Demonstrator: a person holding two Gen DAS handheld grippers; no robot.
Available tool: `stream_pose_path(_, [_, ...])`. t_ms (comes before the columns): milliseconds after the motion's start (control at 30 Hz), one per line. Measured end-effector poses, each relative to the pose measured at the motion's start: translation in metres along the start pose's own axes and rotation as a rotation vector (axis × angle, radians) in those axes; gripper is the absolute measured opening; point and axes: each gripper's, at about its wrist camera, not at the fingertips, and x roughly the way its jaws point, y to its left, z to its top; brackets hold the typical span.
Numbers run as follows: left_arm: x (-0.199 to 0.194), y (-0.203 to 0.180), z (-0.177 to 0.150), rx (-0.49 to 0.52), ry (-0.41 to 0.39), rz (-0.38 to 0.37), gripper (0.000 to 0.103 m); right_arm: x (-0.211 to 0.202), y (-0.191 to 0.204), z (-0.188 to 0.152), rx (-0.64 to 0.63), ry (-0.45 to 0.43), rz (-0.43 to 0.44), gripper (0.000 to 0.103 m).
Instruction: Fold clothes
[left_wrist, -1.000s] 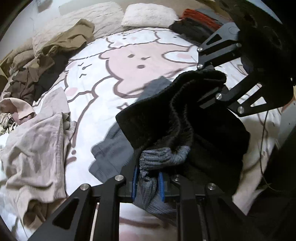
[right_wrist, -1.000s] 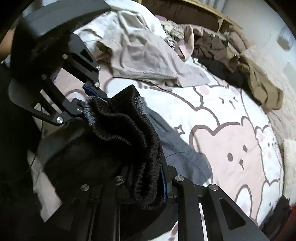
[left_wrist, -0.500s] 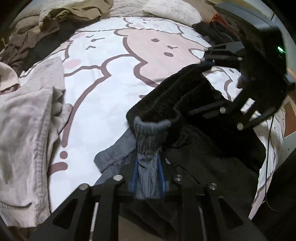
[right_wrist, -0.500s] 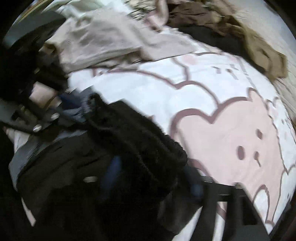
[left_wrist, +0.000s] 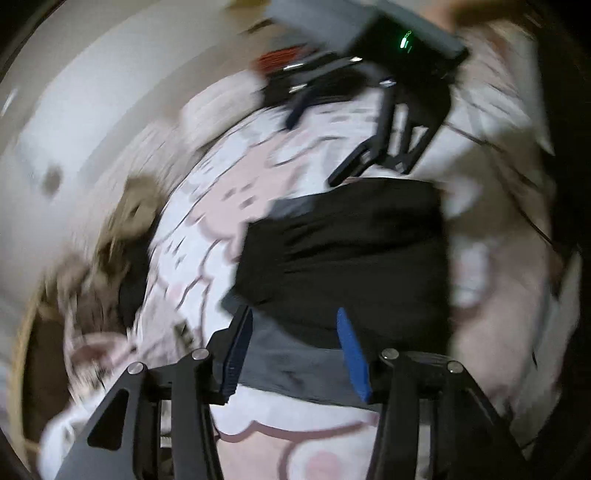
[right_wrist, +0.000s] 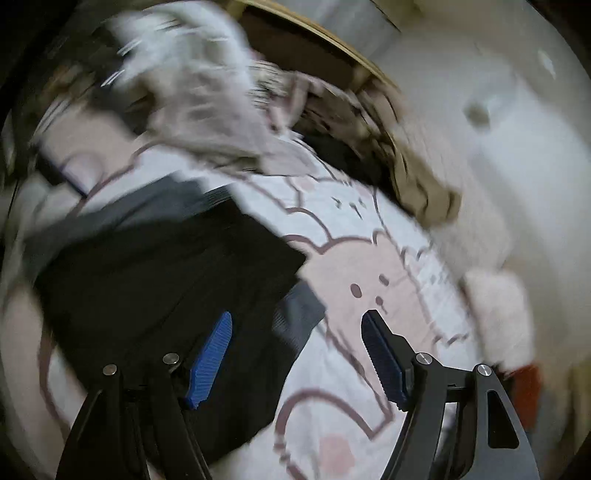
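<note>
A black garment with grey edging (left_wrist: 343, 254) lies folded flat on the bear-print bedsheet (left_wrist: 207, 192); it also shows in the right wrist view (right_wrist: 159, 277). My left gripper (left_wrist: 295, 350) is open and empty just above its near grey edge. My right gripper (right_wrist: 299, 362) is open and empty over the garment's corner; it also shows in the left wrist view (left_wrist: 314, 147), held above the garment's far side. Both views are blurred by motion.
A heap of beige and brown clothes (right_wrist: 406, 166) lies at the sheet's far side, with a pale crumpled garment (right_wrist: 207, 107) beside it. A white fluffy pillow (right_wrist: 498, 314) and red-dark clothes (left_wrist: 284, 59) sit near the wall.
Both grippers have opened and let go of the black garment, which now lies flat on the sheet. Both have lifted away and swung, blurring the views.
</note>
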Motion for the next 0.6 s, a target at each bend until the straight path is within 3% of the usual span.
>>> stream_pose_path(133, [-0.005,-0.068,0.002,0.184,0.014,0.036,0.048,-0.029,0.071,-0.027,-0.198,-0.032,-0.025,0.073])
stream_pose_path(300, [0.023,-0.126,-0.022,0.426,0.057,0.236,0.048,-0.042,0.139,-0.06,-0.573,-0.051,-0.11,0.073])
stream_pose_path(467, [0.041,-0.143,-0.044,0.576,0.117,0.285,0.048,-0.032,0.161,-0.08,-0.738,-0.046,-0.17,0.073])
stream_pose_path(600, [0.055,-0.146,-0.043,0.62,0.121,0.335,0.048,-0.016,0.162,-0.083,-0.806,-0.043,-0.248,0.073])
